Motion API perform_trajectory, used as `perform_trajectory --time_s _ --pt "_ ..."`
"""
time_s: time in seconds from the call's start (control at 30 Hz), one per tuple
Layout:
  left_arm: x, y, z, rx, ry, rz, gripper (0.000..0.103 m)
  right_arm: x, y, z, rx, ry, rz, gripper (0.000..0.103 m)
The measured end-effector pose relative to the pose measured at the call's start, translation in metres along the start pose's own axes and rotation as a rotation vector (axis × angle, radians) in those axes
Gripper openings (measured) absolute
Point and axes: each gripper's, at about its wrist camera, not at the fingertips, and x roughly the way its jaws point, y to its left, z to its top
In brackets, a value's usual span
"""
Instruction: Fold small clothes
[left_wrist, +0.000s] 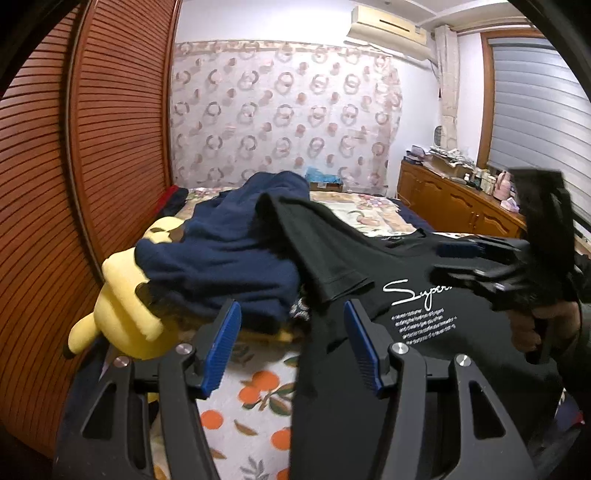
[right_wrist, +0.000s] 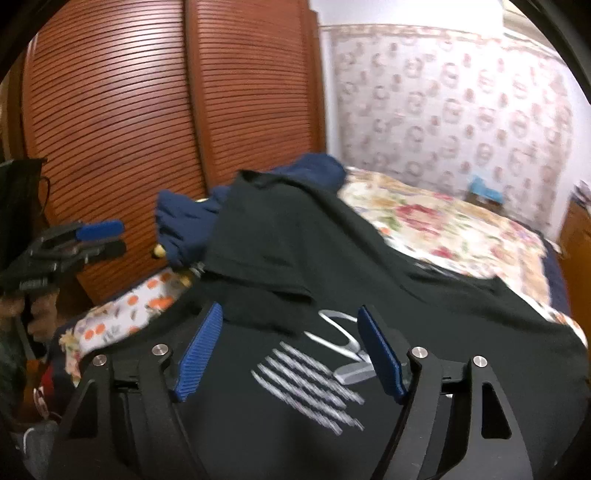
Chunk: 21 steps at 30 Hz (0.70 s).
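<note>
You have the black tee (left_wrist: 424, 295) spread print-up across the near side of the bed (left_wrist: 251, 398), its left sleeve (left_wrist: 325, 266) already turned inward and partly draped over the navy heap (left_wrist: 229, 251) toward the bed's left edge. Your left gripper (left_wrist: 291, 350) hangs over the tee's left border with its jaws about half apart and nothing between the pads — one pad sits over the orange-print sheet, the other over black cloth. Your right gripper (right_wrist: 288, 350) hovers above the white lettering (right_wrist: 310, 384), jaws fairly wide and likewise empty; the right view is smeared, so the exact height above the cloth is hard to judge. The likeliest trouble from here: that sleeve rests on the navy heap, so a pinch near it could catch navy cloth along with black and drag the heap, or the yellow plush (left_wrist: 125, 306) beside it, into the fold. A pinch on the left border could also take up the sheet beneath. If you close on only the top layer of the doubled sleeve, the fold may slide open as you lift. With the two grippers near each other over the chest, uneven pulls would skew the crease.
</note>
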Motion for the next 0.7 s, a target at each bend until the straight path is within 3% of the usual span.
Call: perform_trajectory --time_s 0.17,0.33,0.47,0.57,0.7 --pt "-0.004 0.003 -0.009 -0.013 0.005 -0.001 0.058 0.047 0.021 0.015 -0.030 0.035 0.063 0.069" --pt "-0.005 0.005 -0.017 -0.030 0.011 -0.004 0.058 0.082 0.038 0.019 -0.060 0.092 0.105 0.052" --pt "-0.003 0.006 -0.021 -0.036 0.019 -0.010 0.058 0.098 0.047 0.022 -0.084 0.122 0.119 0.046" --pt "-0.002 0.007 -0.024 -0.040 0.025 -0.014 0.058 0.105 0.050 0.025 -0.112 0.138 0.107 0.035" --pt "-0.001 0.007 -0.027 -0.043 0.032 -0.017 0.058 0.109 0.046 0.028 -0.131 0.148 0.104 0.013"
